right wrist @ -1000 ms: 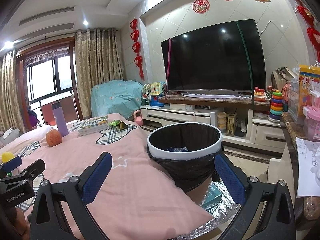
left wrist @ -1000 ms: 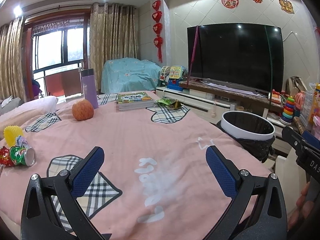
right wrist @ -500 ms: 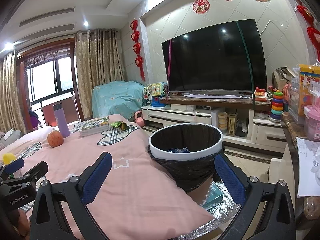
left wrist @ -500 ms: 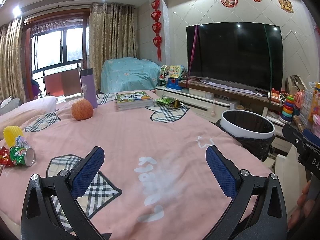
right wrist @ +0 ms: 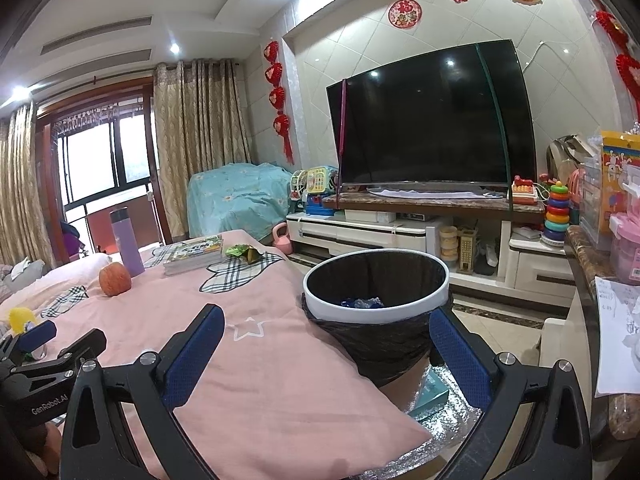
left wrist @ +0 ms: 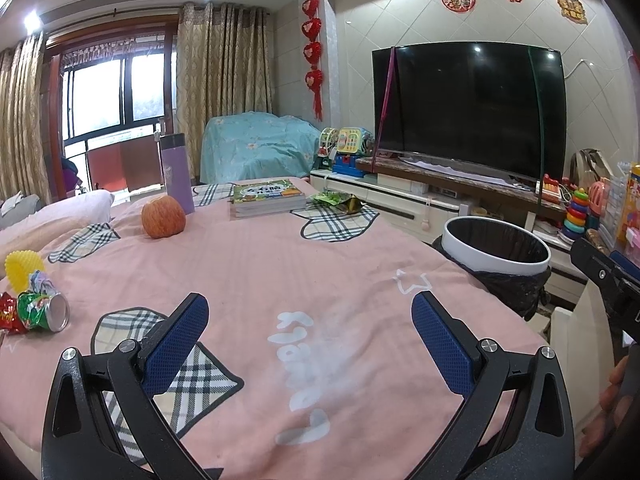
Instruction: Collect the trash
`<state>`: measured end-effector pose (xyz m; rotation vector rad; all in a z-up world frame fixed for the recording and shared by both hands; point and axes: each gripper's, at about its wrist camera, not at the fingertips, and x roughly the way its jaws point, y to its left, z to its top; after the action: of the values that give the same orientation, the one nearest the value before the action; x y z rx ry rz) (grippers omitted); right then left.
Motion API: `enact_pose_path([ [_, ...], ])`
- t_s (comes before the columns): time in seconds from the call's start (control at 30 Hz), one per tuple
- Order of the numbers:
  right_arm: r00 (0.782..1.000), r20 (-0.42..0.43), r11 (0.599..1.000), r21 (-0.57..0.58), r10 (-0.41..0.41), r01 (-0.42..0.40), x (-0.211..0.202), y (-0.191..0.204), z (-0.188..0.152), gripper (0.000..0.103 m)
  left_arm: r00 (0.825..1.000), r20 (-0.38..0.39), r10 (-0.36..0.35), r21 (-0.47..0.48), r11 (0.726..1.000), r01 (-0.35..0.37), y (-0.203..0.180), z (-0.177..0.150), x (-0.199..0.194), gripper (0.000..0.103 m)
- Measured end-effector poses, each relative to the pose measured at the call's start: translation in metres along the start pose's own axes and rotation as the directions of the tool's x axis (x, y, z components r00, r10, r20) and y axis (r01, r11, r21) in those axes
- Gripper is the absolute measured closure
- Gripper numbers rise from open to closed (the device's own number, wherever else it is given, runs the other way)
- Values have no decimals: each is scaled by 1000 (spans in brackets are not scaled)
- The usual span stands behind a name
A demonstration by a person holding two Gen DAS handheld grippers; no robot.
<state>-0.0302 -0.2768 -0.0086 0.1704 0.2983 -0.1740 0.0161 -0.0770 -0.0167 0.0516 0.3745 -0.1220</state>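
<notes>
We're hovering both grippers, left gripper [left wrist: 306, 334] and right gripper [right wrist: 326, 346], jaws wide apart, empty; crushed can [left wrist: 42, 312] lying on the pink cloth [left wrist: 280, 264]; bin [right wrist: 376, 286] sitting beside it.

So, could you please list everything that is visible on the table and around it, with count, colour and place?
Crushed can: one, green, table's left edge.
Red wrapper: one, beside the can.
Yellow cup: one, behind the can.
Green wrapper: one, far side, right of the books.
Books: a stack, green cover, far side.
Apple: one, orange-red, by the bottle.
Bottle: one, purple, upright.
Trash bin: one, white rim, black bag, past the table's right edge.
Television: one, black, on the wall side.
Left gripper: open, empty.
Right gripper: open, empty.
</notes>
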Motion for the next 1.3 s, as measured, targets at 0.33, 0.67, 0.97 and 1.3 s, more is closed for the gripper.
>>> enact_pose_path([
  [0.33, 1000, -6, 1000, -5, 6, -6, 1, 3, 1, 0, 1000, -5, -1, 1, 1000, 1, 1, -1, 3, 0],
  [0.67, 1000, -9, 1000, -4, 7, -7, 1, 4, 1, 0, 1000, -8, -4, 1, 1000, 4, 2, -2, 4, 0],
  [0.97, 1000, -16, 1000, 2, 8, -8, 3, 5, 0, 0, 1000, -10, -5, 2, 1000, 5, 2, -2, 4, 0],
  [1.3, 1000, -25, 1000, 8, 9, -9, 2, 5, -1, 0, 1000, -14, -7, 5, 1000, 7, 2, -3, 5, 0],
])
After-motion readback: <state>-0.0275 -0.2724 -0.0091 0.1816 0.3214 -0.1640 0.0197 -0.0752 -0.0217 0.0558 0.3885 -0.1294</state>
